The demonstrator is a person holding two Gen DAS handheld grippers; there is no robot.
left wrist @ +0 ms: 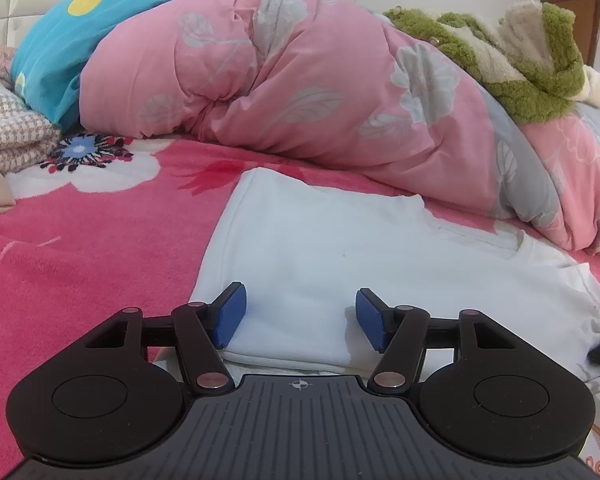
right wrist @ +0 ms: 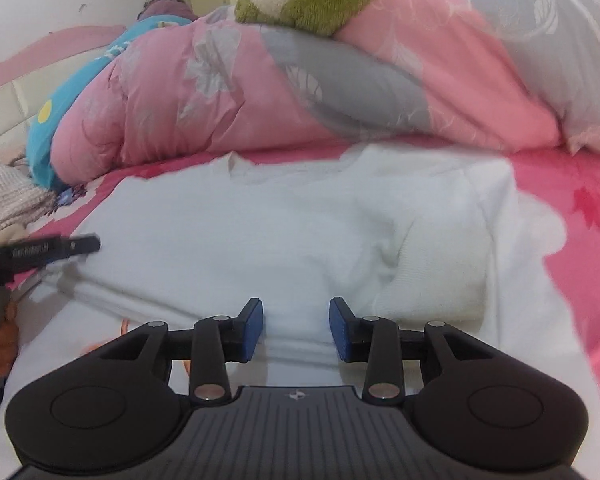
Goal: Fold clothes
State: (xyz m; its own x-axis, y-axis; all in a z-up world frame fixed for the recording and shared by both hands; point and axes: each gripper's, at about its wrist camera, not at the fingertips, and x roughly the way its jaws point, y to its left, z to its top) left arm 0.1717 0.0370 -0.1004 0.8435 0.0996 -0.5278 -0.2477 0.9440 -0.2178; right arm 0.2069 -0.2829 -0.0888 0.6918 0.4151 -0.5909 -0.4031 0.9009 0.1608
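Soft white folded garment [left wrist: 340,248] on fuzzy pink blanket [left wrist: 100,240]; left gripper [left wrist: 300,316] and right gripper [right wrist: 296,328] both released, tilted down over its near edge.

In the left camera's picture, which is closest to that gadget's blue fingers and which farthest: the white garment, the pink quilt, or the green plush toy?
1. White garment: right at the left gripper, lying between and under its open fingers.
2. Pink quilt: bunched across the bed behind the garment.
3. Green plush toy: farthest, lying on the quilt at the upper right.
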